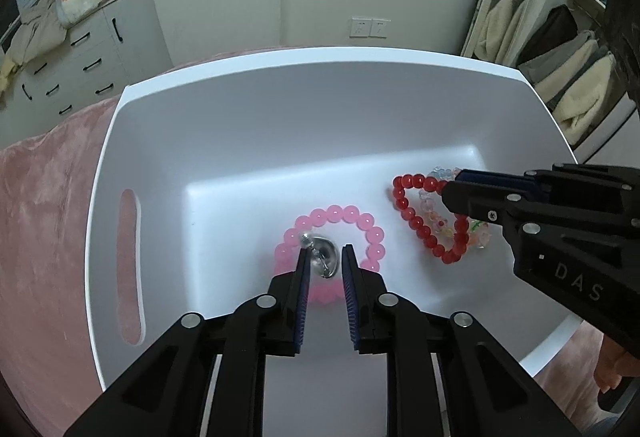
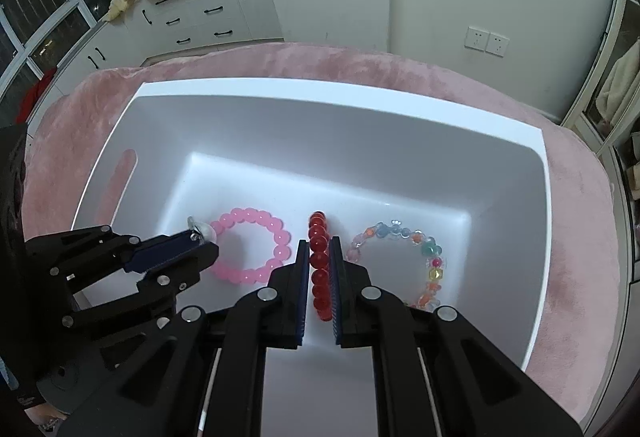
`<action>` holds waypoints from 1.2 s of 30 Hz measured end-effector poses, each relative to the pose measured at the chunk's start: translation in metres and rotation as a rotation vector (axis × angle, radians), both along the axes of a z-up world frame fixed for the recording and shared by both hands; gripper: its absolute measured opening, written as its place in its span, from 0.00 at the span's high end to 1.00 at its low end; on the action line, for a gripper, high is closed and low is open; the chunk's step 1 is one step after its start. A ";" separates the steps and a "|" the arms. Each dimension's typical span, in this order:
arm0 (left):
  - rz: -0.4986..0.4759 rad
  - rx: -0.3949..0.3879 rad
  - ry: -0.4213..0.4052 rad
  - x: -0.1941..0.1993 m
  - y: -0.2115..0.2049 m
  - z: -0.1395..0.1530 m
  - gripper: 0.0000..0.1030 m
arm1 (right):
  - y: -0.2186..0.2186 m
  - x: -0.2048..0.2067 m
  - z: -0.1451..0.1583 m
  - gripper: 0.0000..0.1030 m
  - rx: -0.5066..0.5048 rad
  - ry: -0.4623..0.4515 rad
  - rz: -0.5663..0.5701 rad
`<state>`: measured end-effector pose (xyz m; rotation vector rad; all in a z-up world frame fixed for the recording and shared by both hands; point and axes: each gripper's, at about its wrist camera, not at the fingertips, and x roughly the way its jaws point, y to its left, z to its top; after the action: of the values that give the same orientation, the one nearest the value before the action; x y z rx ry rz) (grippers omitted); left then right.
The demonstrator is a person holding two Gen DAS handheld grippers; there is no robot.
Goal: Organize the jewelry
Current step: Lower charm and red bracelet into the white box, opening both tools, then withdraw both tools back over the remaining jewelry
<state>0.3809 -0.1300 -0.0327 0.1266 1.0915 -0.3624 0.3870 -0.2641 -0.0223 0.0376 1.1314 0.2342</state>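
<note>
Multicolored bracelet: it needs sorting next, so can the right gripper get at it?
Probably not yet: the right gripper is shut on the red bracelet. The multicolored bracelet lies uncovered just beside it in the bin.

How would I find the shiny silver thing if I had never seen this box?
Look inside the big white box on the pink blanket. At its left end lies a ring of pink beads. The small silver earring sits there in the left gripper, the only metal piece among beads.

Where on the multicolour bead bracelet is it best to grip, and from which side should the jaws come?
Probably its far arc, from above: the multicolour bead bracelet lies flat on the white bin floor as an open loop, and the right gripper and red bead bracelet crowd its near-left side.
</note>
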 end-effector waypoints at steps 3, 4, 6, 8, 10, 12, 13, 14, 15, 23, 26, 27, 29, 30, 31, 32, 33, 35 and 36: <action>0.010 0.005 -0.018 0.000 0.003 0.003 0.62 | 0.000 0.000 -0.001 0.83 0.012 0.007 -0.008; 0.006 0.002 -0.023 0.000 0.004 0.004 0.61 | -0.001 -0.001 -0.001 0.75 0.018 0.008 -0.009; -0.004 0.004 -0.038 -0.004 0.007 0.008 0.55 | 0.000 -0.004 0.001 0.70 0.012 0.001 -0.008; -0.010 0.015 -0.059 -0.010 0.009 0.011 0.48 | -0.001 -0.007 0.004 0.70 0.006 -0.007 -0.005; -0.020 0.033 -0.088 -0.017 0.011 0.017 0.43 | -0.003 -0.013 0.011 0.58 0.022 -0.029 -0.009; -0.038 0.048 -0.117 -0.028 0.014 0.025 0.35 | -0.006 -0.019 0.019 0.49 0.050 -0.056 -0.012; -0.047 0.056 -0.131 -0.033 0.015 0.028 0.34 | -0.006 -0.023 0.025 0.47 0.060 -0.077 -0.008; -0.060 0.070 -0.151 -0.041 0.016 0.034 0.31 | -0.007 -0.027 0.031 0.47 0.061 -0.095 -0.005; -0.070 0.076 -0.170 -0.047 0.016 0.039 0.29 | -0.007 -0.033 0.039 0.46 0.060 -0.123 -0.002; -0.143 0.105 -0.343 -0.113 0.032 0.088 0.13 | -0.014 -0.085 0.088 0.30 0.101 -0.343 -0.022; -0.152 0.112 -0.370 -0.138 0.040 0.096 0.13 | -0.014 -0.112 0.101 0.18 0.120 -0.432 -0.023; -0.148 0.115 -0.384 -0.145 0.042 0.099 0.12 | -0.013 -0.120 0.104 0.18 0.132 -0.444 -0.014; -0.139 0.114 -0.413 -0.162 0.050 0.105 0.11 | -0.012 -0.132 0.107 0.18 0.143 -0.449 -0.003; -0.132 0.107 -0.429 -0.171 0.054 0.108 0.11 | -0.011 -0.138 0.109 0.18 0.148 -0.453 0.002; -0.122 0.094 -0.440 -0.179 0.058 0.112 0.10 | -0.011 -0.145 0.111 0.18 0.152 -0.460 0.007; -0.113 0.082 -0.447 -0.186 0.061 0.115 0.10 | -0.010 -0.152 0.112 0.18 0.155 -0.469 0.011; -0.100 0.063 -0.453 -0.193 0.066 0.119 0.10 | -0.010 -0.159 0.114 0.16 0.155 -0.478 0.013; -0.079 0.025 -0.462 -0.204 0.075 0.125 0.10 | -0.009 -0.172 0.117 0.13 0.160 -0.494 0.018; -0.064 0.005 -0.466 -0.210 0.079 0.127 0.09 | -0.008 -0.180 0.117 0.12 0.166 -0.504 0.027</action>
<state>0.1706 -0.0508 0.0944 0.2380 0.6288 -0.3651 0.2069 -0.2721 0.0952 0.1047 0.6096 0.3398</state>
